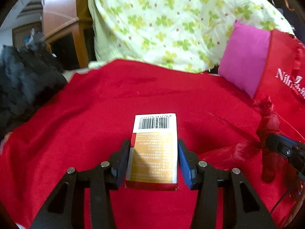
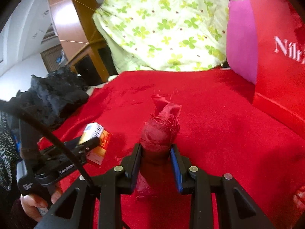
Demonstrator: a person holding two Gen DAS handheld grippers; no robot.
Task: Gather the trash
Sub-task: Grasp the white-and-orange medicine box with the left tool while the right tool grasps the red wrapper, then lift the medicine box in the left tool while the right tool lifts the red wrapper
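Observation:
My left gripper (image 1: 153,160) is shut on a small gold, red and white carton with a barcode (image 1: 154,148), held above the red cloth (image 1: 95,105). The carton also shows in the right wrist view (image 2: 95,139), clamped in the left gripper (image 2: 89,143). My right gripper (image 2: 155,164) is shut on a crumpled dark red fabric scrap (image 2: 160,131), which sticks up between the fingers. In the left wrist view the scrap (image 1: 266,133) and the right gripper (image 1: 282,148) sit at the right edge.
A red cloth covers the surface (image 2: 219,114). A green-flowered quilt (image 1: 162,22) lies at the back, a pink cushion (image 1: 246,57) and a red lettered bag (image 1: 282,72) at the right. A black garment (image 1: 24,76) lies at the left.

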